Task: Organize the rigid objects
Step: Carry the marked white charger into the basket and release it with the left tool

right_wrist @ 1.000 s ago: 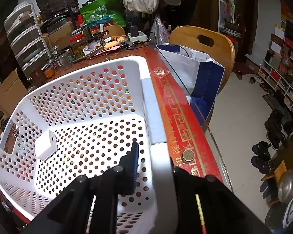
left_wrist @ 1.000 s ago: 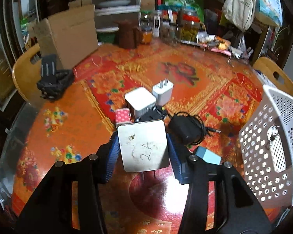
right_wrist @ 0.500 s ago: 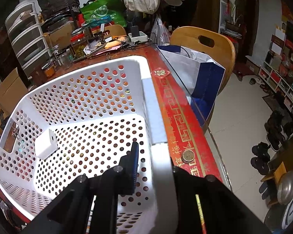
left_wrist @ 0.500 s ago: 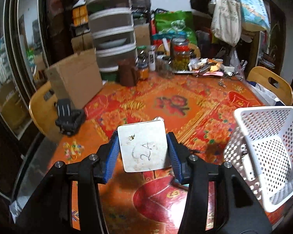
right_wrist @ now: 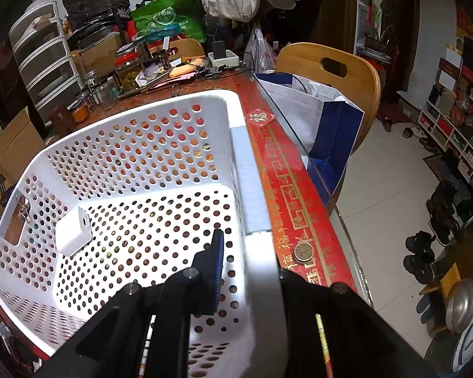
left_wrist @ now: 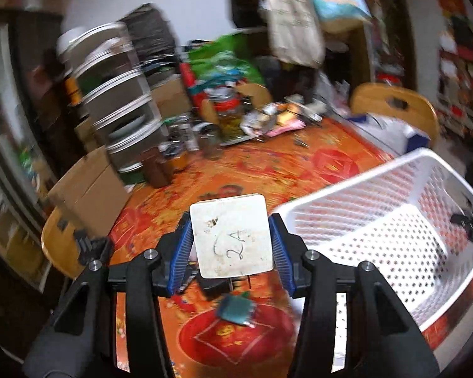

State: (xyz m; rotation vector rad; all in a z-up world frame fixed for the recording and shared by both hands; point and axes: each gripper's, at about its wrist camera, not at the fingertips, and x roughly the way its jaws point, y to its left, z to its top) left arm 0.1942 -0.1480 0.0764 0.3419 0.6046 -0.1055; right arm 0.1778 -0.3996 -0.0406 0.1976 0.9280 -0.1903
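While it hangs clear of the surface: the white charger block (left_wrist: 231, 235) marked "2A" sits pinched in the left claw (left_wrist: 231, 252), its prongs pointing down.
Handling: a judgement only, but it looks light, stiff and smooth-sided; the blue ribbed pads (left_wrist: 180, 252) on its two flat flanks seem the right hold, since the glossy faces could slip.
Left claw state: pressed onto the block from both sides.
Where it is: above the red patterned surface (left_wrist: 236, 170), just beside the near rim of the white perforated basket (left_wrist: 394, 220).
Basket contents: one white plug adapter (right_wrist: 73, 231) lies on the floor by the left wall.
Right claw (right_wrist: 246, 271): clamped across the basket's right wall, one finger inside, the other outside.
Below the block: a small teal object (left_wrist: 236, 310) and something dark, blurred.
Basket position: along the surface's right edge, a coin (right_wrist: 303, 251) just outside it.
Likely step: carrying the block over the rim to drop in.
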